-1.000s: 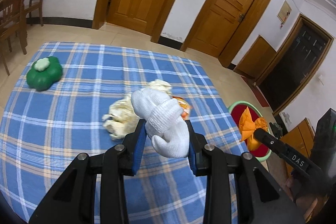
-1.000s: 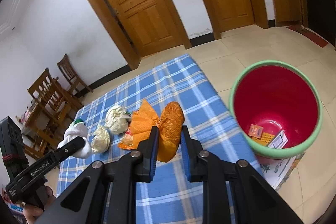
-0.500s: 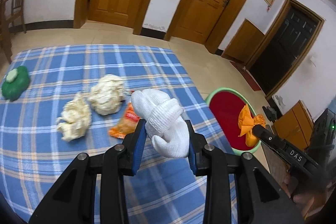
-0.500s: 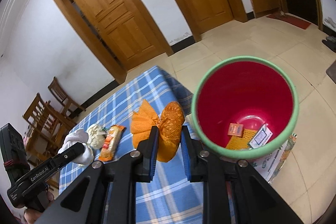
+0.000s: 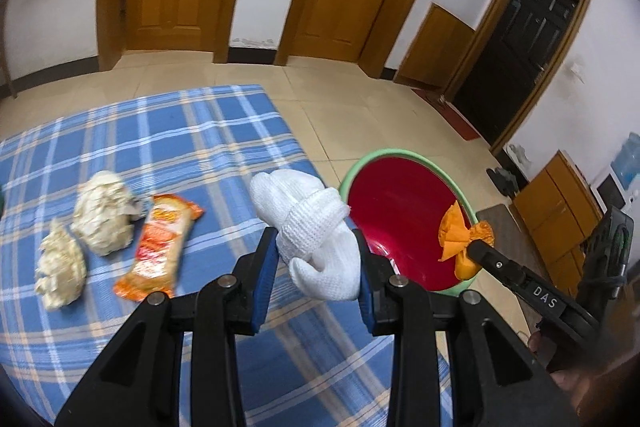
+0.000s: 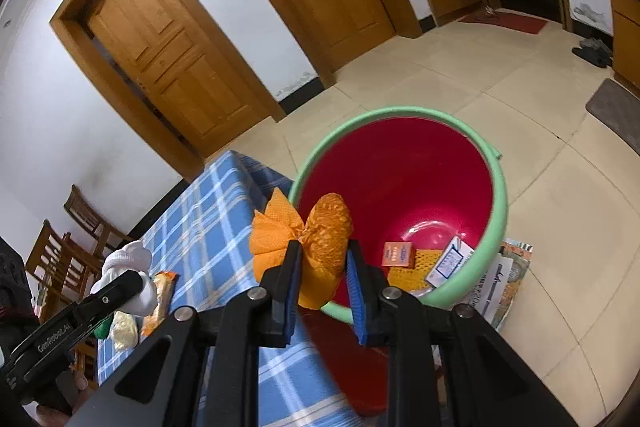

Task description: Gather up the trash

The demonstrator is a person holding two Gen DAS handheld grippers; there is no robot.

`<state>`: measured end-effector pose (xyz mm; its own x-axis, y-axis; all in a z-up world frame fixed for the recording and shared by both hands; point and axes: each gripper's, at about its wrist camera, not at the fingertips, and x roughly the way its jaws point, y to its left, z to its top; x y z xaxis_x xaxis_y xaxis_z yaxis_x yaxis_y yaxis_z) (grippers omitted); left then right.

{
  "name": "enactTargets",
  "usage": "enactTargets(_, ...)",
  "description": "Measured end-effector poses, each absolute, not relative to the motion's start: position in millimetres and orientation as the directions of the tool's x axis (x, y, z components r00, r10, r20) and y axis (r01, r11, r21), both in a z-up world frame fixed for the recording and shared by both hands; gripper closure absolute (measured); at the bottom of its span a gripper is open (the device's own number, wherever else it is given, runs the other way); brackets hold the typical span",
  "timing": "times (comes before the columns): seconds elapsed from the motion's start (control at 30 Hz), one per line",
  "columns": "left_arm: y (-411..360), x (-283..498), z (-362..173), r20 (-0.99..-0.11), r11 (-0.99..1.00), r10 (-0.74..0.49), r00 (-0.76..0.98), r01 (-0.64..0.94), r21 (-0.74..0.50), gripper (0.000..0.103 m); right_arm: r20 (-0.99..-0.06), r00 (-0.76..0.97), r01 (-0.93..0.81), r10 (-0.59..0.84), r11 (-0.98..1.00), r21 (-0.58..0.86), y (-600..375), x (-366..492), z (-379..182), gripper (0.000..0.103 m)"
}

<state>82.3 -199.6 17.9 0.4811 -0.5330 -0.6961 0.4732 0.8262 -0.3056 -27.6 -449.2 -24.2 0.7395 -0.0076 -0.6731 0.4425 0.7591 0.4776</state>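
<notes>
In your left wrist view, your left gripper (image 5: 316, 263) pinches a white knitted glove (image 5: 310, 227) between its blue pads (image 5: 265, 279). The glove covers the inner faces of both pads, so you cannot see how deep it sits. It hangs over the near edge of the blue checked cloth (image 5: 180, 131). Beside the cloth, on the floor, stands the red bucket (image 5: 400, 219) with a green rim. The glove and the gripper hide the bucket's near left side and its bottom. On the cloth lie an orange snack wrapper (image 5: 162, 241) and two pale crumpled wads (image 5: 102, 215), all a bit blurry. Your right gripper (image 5: 472, 249) reaches in from the right, over the bucket's rim, pinching an orange net bundle (image 5: 460, 241). Only one of its fingers shows here.

In your right wrist view, your right gripper (image 6: 320, 267) is pressed on the orange net bundle (image 6: 308, 247), which sits over the near rim of the red bucket (image 6: 400, 167). The bundle hides part of that rim. Down in the bucket you see a small orange box (image 6: 398, 254), some yellow netting and a white packet, partly cut off by the rim. A paper (image 6: 506, 287) pokes out from under the bucket. Far left, your left gripper (image 6: 128, 287) holds the white glove (image 6: 130, 267); its tips are hidden behind the one dark finger.
</notes>
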Motion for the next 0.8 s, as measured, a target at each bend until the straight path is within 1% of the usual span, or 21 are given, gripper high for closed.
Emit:
enactTargets(0.33, -238, 92, 6, -0.726, 0.805, -0.536, 0.431, 0.52, -0.285, 0.068, -0.709, 0.704, 0.51, -0.04, 0.724, 0.465, -472, -31, -46, 0.077)
enactTargets(0.5, -253, 93, 1, -0.735, 0.795, -0.537, 0.415, 0.542, -0.274, 0.068, -0.72, 0.691, 0.536, -0.06, 0.712, 0.455, -480, -32, -51, 0.075)
enactTargets(0.6, -262, 94, -1, -0.739, 0.788, -0.538, 0.404, 0.553, -0.271, 0.068, -0.721, 0.69, 0.542, -0.063, 0.706, 0.456, -482, -33, -54, 0.069)
enactTargets(0.73, -271, 95, -4, -0.746, 0.78, -0.54, 0.39, 0.565, -0.269, 0.067, -0.723, 0.687, 0.549, -0.07, 0.701, 0.454, -485, -32, -57, 0.058)
enactTargets(0.8, -276, 97, -7, -0.749, 0.776, -0.54, 0.382, 0.571, -0.268, 0.068, -0.723, 0.687, 0.553, -0.072, 0.698, 0.455, -487, -32, -57, 0.057)
